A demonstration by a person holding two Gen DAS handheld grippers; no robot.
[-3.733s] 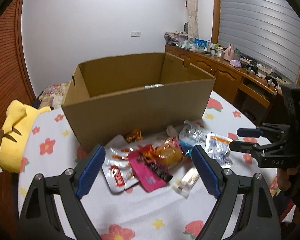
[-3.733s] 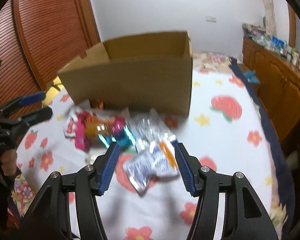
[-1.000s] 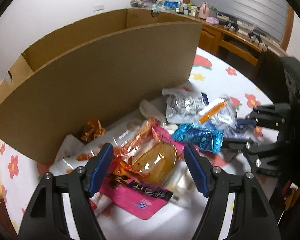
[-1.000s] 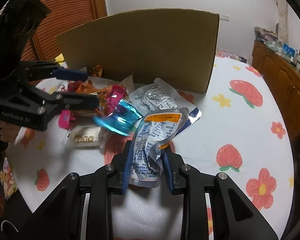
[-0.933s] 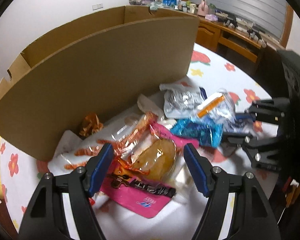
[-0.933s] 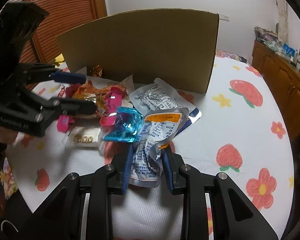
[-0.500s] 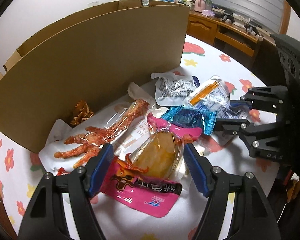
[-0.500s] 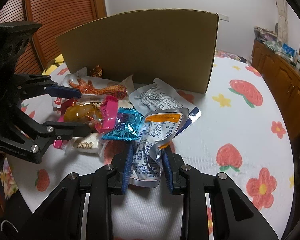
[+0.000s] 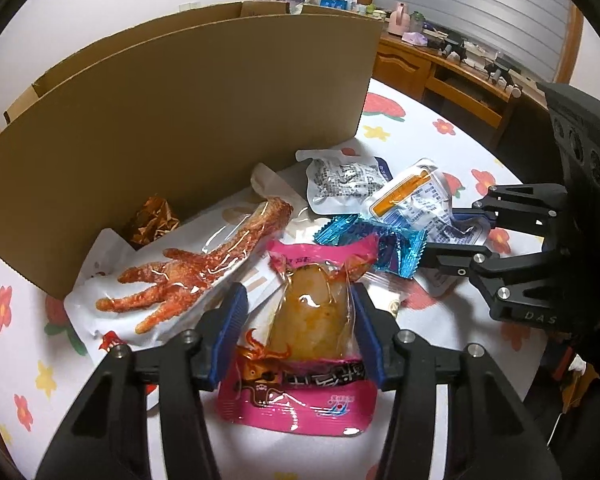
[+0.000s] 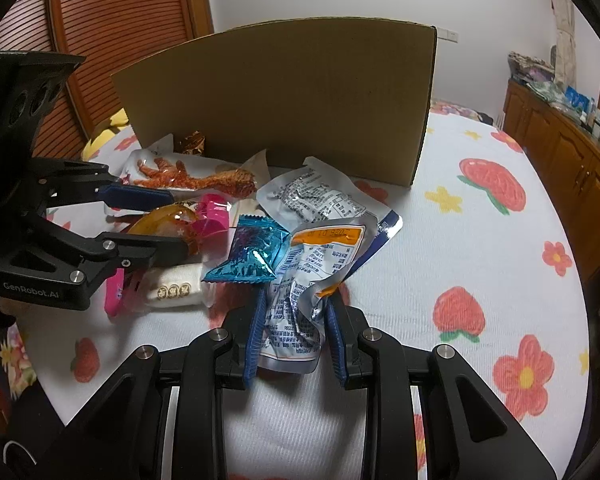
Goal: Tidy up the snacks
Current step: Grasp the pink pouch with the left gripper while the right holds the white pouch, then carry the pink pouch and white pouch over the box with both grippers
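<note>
Here, on the floral tablecloth (image 10: pixel 480 208), left gripper (image 9: pixel 296 320) pinches pink snack (image 9: pixel 300 400), right gripper (image 10: pixel 294 320) silver pouch (image 10: pixel 312 272).

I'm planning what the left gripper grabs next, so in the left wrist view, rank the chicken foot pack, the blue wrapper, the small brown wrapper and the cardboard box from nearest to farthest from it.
1. Chicken foot pack, just left of the left gripper.
2. Blue wrapper, ahead to the right.
3. Small brown wrapper, far left against the box.
4. Cardboard box, behind everything.
</note>
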